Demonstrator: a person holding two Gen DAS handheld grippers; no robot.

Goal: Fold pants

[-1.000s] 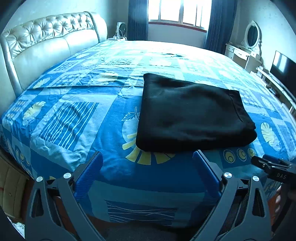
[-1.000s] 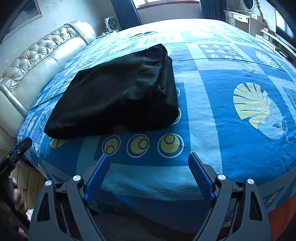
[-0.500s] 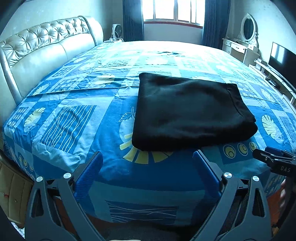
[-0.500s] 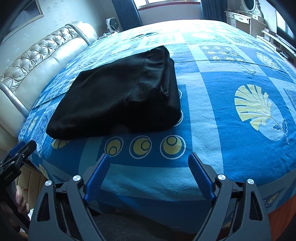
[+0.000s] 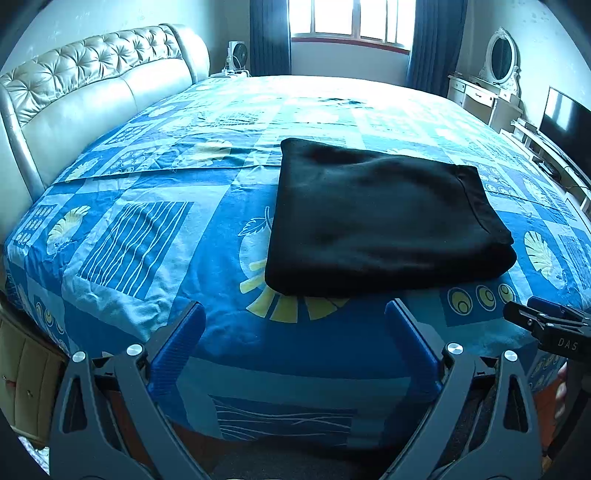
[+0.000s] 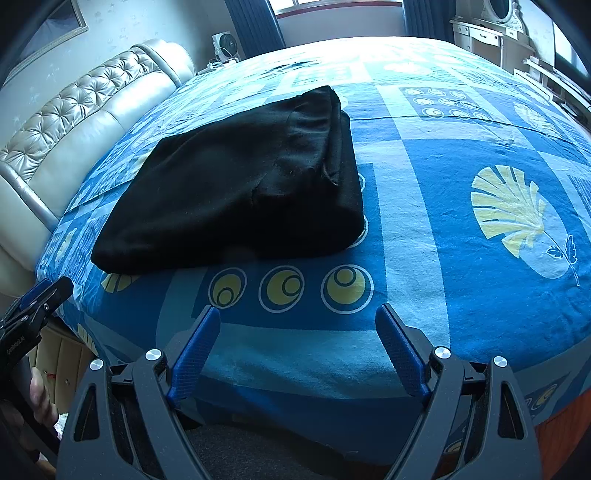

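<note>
The black pants (image 5: 384,218) lie folded into a thick rectangle on the blue patterned bed cover (image 5: 147,236); they also show in the right wrist view (image 6: 240,184). My left gripper (image 5: 295,325) is open and empty, held off the bed's near edge, short of the pants. My right gripper (image 6: 297,328) is open and empty, also off the near edge, to the right of the pants. The right gripper's tip shows at the right edge of the left wrist view (image 5: 546,325), and the left gripper's tip at the left edge of the right wrist view (image 6: 37,302).
A padded cream headboard (image 5: 92,92) runs along the bed's left side. A white dressing table with an oval mirror (image 5: 495,81) and a TV (image 5: 565,125) stand at the right. A small fan (image 5: 236,59) sits by the curtained window (image 5: 347,22).
Both grippers have drawn back and lifted a little from the bed; the pants look slightly farther away and lie unmoved. Both grippers stayed open.
</note>
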